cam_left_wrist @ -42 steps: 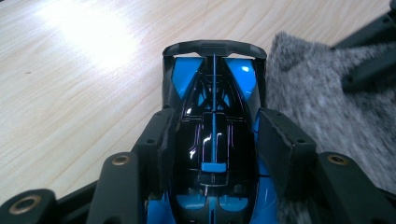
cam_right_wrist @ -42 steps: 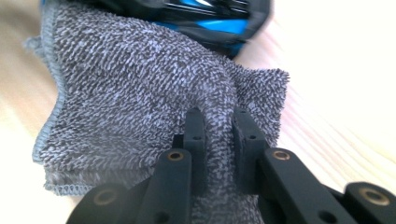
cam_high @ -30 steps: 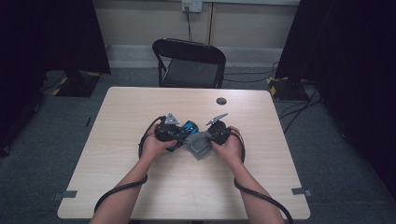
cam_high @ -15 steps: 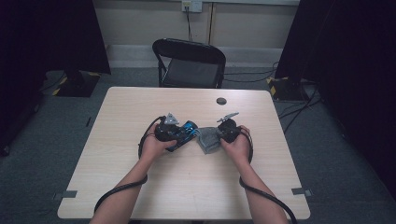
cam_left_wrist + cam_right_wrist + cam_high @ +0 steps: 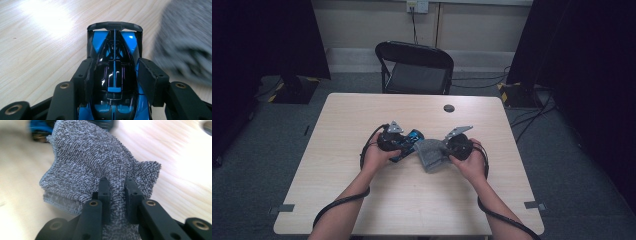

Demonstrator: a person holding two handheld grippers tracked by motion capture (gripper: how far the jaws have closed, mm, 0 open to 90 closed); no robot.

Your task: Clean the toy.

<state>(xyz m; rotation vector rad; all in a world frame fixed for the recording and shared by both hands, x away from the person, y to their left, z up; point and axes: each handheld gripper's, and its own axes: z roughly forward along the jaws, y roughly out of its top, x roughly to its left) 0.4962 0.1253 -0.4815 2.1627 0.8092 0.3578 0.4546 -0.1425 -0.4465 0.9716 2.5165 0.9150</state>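
Gripping a blue and black toy car (image 5: 114,72) between the two black jaws of the left gripper (image 5: 116,80), pads pressed against both flanks of the body, jaws about half closed around it. Pointing away along the jaws in the left gripper view, with the car's black rear wing (image 5: 115,26) at the far end and glossy blue panels either side of a thin blue centre line. Resting low over the pale wooden table (image 5: 362,200), near its middle in the high view, where the car (image 5: 409,142) pokes out to the right of the left gripper (image 5: 401,144) and the left hand (image 5: 374,157) wraps the gripper's body from below. Pinching a grey terry cloth (image 5: 100,170) in the right gripper (image 5: 117,195), jaws drawn nearly together with a narrow ridge of fabric squeezed between the pads. Bunching upward from that pinch, with a folded edge hanging at lower left and a frayed corner sticking out to the right in the right gripper view. Lying just beside the car in the high view, cloth (image 5: 431,152) between the two grippers, its left edge at or very near the car's end; hard to tell whether touching. Sitting under the right hand (image 5: 469,165), the right gripper (image 5: 447,150) with its grey three-cornered plate tilted up. Trailing black cables back along both forearms toward the table's near edge. Showing as a blurred grey mass at upper right in the left gripper view, cloth (image 5: 185,45) close to the car's far end. Standing beyond the table's far edge, a black folding chair (image 5: 414,65); lying near that far edge, a small dark round disc (image 5: 449,108), well apart from both grippers.
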